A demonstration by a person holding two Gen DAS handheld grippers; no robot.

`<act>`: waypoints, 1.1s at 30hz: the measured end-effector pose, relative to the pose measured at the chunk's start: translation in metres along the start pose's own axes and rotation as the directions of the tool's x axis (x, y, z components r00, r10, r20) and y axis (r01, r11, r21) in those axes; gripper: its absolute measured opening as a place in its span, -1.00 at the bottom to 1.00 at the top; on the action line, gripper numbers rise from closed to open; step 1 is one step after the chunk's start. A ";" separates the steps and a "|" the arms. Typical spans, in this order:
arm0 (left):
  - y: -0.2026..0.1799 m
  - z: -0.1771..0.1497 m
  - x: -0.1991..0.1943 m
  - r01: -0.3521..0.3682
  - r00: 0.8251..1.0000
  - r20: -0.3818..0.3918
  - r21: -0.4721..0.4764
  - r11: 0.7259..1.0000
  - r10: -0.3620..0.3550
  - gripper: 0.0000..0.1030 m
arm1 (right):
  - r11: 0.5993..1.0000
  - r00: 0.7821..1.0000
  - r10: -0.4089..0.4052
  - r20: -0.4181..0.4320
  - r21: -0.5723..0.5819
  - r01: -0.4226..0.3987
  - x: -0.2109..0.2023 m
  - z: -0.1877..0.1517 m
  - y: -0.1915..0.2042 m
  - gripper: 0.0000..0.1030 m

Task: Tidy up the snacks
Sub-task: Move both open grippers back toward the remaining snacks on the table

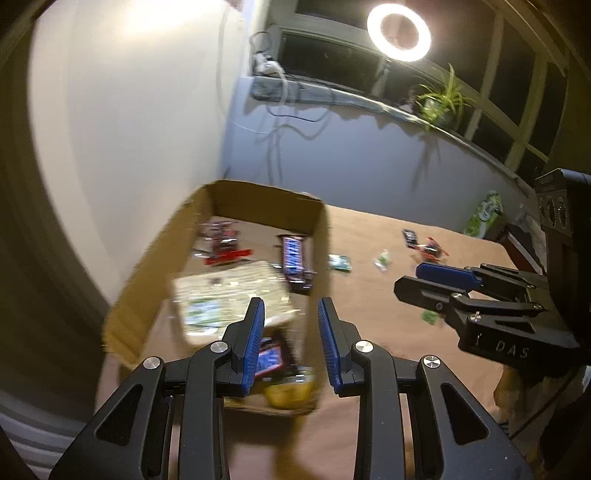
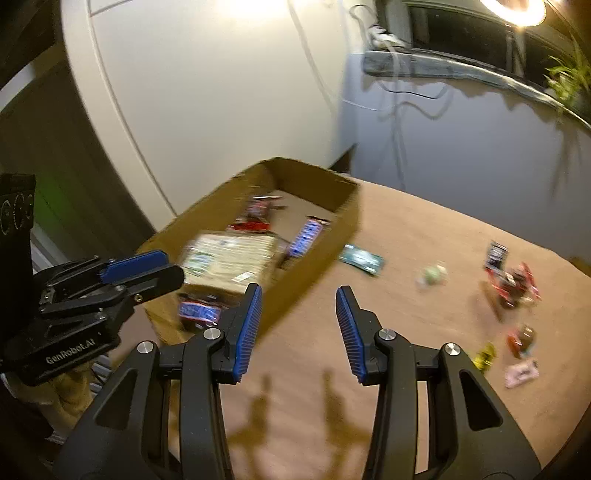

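Sorting snacks into box (image 2: 317, 206): both grippers, left (image 1: 291, 343) and right (image 2: 299, 332), part-open and empty; next, reach table candies (image 2: 511, 280).

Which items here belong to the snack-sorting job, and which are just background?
Job:
cardboard box
pale wrapped pack in the box
teal packet
red wrappers
pink wrapper

Background:
ring light
potted plant
cables

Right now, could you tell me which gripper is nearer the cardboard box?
Left. The left gripper hangs over the cardboard box; the right gripper is beside it, above the table.
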State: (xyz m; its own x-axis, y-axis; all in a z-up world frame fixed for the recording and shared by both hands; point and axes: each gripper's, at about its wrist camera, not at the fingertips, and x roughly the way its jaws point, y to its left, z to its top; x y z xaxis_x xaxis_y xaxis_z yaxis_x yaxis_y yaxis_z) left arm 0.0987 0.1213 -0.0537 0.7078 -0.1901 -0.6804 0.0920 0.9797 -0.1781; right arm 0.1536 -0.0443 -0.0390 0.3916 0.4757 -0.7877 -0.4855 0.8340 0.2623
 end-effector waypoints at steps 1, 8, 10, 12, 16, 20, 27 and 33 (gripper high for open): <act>-0.008 0.000 0.002 0.011 1.000 -0.003 0.008 1.000 -0.011 -0.45 | 1.000 1.000 -0.011 -0.001 0.009 0.011 -0.004 -0.003 -0.008 -0.16; -0.046 0.000 0.021 0.068 0.997 -0.037 0.049 0.996 -0.066 -0.45 | 0.991 0.994 -0.104 -0.016 0.086 0.105 -0.033 -0.028 -0.076 -0.16; -0.059 -0.001 0.028 0.086 0.995 -0.053 0.062 0.994 -0.083 -0.45 | 0.986 0.992 -0.125 -0.025 0.108 0.127 -0.037 -0.035 -0.093 -0.16; -0.068 -0.002 0.033 0.099 0.993 -0.066 0.071 0.993 -0.095 -0.45 | 0.980 0.989 -0.141 -0.036 0.137 0.145 -0.042 -0.042 -0.113 -0.16; -0.093 -0.005 0.049 0.134 0.987 -0.101 0.100 0.986 -0.124 -0.45 | 0.973 0.987 -0.154 -0.054 0.167 0.161 -0.043 -0.050 -0.138 -0.16; -0.114 -0.006 0.066 0.165 0.980 -0.134 0.125 0.978 -0.148 -0.45 | 0.971 0.988 -0.134 -0.080 0.190 0.147 -0.035 -0.056 -0.154 -0.16; -0.136 -0.012 0.095 0.209 0.964 -0.197 0.153 0.966 -0.178 -0.45 | 0.967 0.989 -0.068 -0.134 0.236 0.099 -0.007 -0.063 -0.166 -0.16; -0.143 -0.014 0.114 0.237 0.951 -0.240 0.165 0.957 -0.194 -0.45 | 0.960 0.987 -0.032 -0.156 0.269 0.074 0.006 -0.063 -0.175 -0.16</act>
State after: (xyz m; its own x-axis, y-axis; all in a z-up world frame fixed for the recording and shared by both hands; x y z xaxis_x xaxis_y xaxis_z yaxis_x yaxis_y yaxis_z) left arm 0.1558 -0.0411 -0.1158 0.4875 -0.3862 -0.7830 0.3713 0.9034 -0.2144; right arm 0.1919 -0.2048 -0.1250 0.2806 0.3990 -0.8729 -0.2274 0.9112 0.3435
